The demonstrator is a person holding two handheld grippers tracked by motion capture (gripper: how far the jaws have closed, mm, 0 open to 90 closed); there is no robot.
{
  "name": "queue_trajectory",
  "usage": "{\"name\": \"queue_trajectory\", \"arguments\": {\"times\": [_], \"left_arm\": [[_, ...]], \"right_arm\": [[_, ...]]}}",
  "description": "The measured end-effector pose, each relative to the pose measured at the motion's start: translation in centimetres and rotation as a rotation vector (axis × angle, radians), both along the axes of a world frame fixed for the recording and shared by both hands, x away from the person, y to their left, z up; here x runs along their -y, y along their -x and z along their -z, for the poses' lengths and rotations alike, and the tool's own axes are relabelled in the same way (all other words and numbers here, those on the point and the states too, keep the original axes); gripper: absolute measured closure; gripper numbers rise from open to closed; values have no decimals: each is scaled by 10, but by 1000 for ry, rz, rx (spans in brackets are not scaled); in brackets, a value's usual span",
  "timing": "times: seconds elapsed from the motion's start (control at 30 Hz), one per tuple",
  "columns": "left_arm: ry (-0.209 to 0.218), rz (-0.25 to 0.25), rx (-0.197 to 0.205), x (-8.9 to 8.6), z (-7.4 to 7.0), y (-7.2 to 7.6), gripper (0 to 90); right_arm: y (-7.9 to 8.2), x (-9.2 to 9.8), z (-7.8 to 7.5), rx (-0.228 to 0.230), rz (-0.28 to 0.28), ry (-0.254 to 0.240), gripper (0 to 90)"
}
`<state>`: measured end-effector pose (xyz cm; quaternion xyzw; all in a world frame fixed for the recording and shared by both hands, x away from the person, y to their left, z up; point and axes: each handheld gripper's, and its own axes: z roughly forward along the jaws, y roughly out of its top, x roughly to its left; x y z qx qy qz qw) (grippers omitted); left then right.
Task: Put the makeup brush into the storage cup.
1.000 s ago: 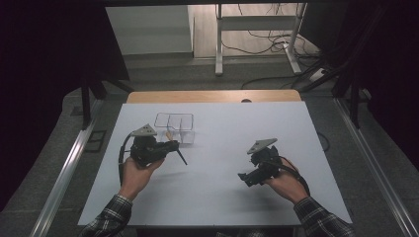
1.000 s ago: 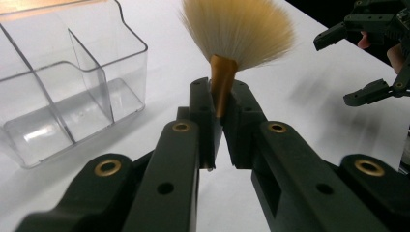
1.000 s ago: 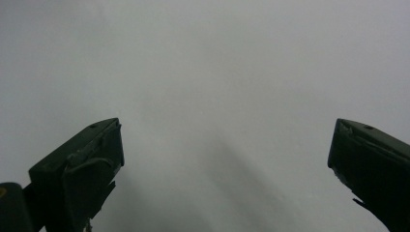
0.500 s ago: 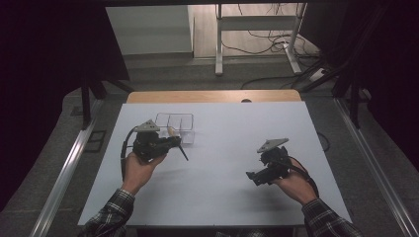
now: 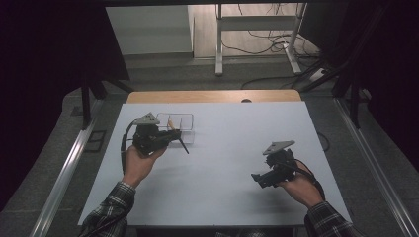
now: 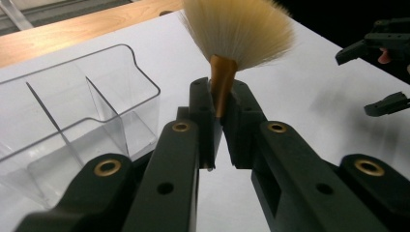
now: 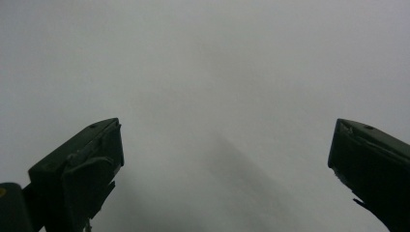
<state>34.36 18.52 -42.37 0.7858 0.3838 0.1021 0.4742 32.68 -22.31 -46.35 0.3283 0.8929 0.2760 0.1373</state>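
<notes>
My left gripper (image 5: 174, 136) is shut on a brush (image 6: 223, 77) by its golden ferrule. The beige bristles (image 6: 239, 29) fan out beyond the jaw tips, and the dark handle (image 5: 184, 147) sticks out toward the near right in the high view. A clear divided organizer (image 5: 182, 122) stands right behind this gripper, and it sits just left of the jaws in the left gripper view, organizer (image 6: 72, 111). My right gripper (image 5: 259, 178) hovers open at the table's near right. Its jaws stand wide apart over bare white surface in the right gripper view, right gripper (image 7: 225, 159).
The white tabletop (image 5: 222, 148) has a wooden strip (image 5: 212, 96) along its far edge. A metal frame and cables (image 5: 257, 34) lie on the floor beyond the table. Dark rails run along both sides.
My right hand has drifted to the right and slightly toward the near edge with its gripper still open. The left hand and the brush have stayed nearly in place.
</notes>
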Motion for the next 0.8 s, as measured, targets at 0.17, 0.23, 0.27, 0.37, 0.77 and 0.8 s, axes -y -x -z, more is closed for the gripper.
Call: {"name": "queue_trajectory", "arguments": {"times": [0.17, 0.23, 0.27, 0.37, 0.77, 0.8], "left_arm": [[0, -6, 5, 0, -3, -4, 827], [-1, -7, 12, -1, -5, -6, 827], [-7, -10, 15, -2, -7, -8, 827], [-5, -16, 17, -3, -9, -9, 827], [-7, -22, 44, -5, -25, -18, 827], [-8, -23, 46, -5, -27, -19, 828]], "right_arm": [[2, 5, -1, 3, 11, -3, 0], [3, 7, -1, 4, 12, 1, 0], [4, 9, -1, 3, 14, 3, 0], [5, 11, -1, -1, 17, 4, 0], [12, 33, -2, -4, 68, -14, 0], [13, 36, -2, -8, 75, -10, 0]]}}
